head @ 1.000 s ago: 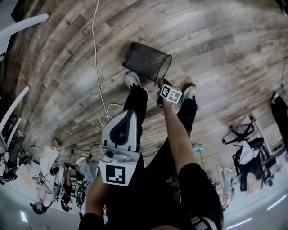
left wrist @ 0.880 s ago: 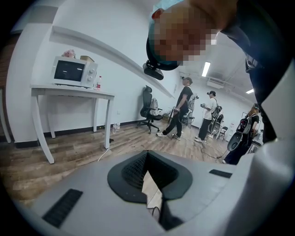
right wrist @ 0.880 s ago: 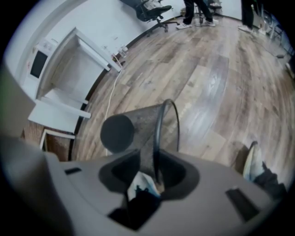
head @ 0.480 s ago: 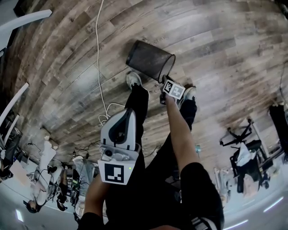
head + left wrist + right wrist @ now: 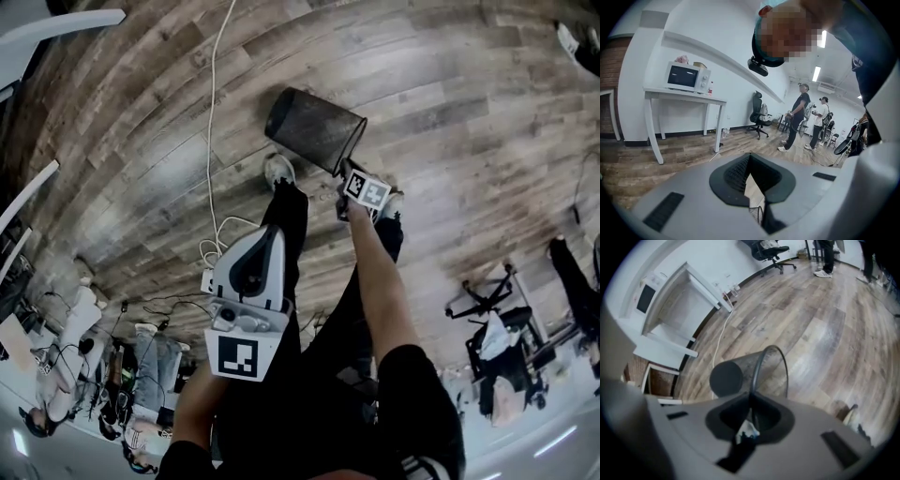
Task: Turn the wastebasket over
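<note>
My right gripper [image 5: 347,174] has just been closing its jaws on the rim of the black mesh wastebasket [image 5: 309,127], which is tipped on its side at twelve o'clock. My left gripper [image 5: 270,236] has its jaws together, with nothing between them.

Wastebasket [image 5: 309,127] lying tipped over on the floor [image 5: 450,84], mouth toward the shoes [image 5: 278,171] just on its near side. Cable [image 5: 211,122] running along the floor to its left. Across the room, microwave [image 5: 686,77] on a bench [image 5: 684,95], office chair [image 5: 759,115] to the right.

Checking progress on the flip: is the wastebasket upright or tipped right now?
Tipped. The wastebasket lies on its side, its dark base and open rim both facing sideways, not up.
</note>
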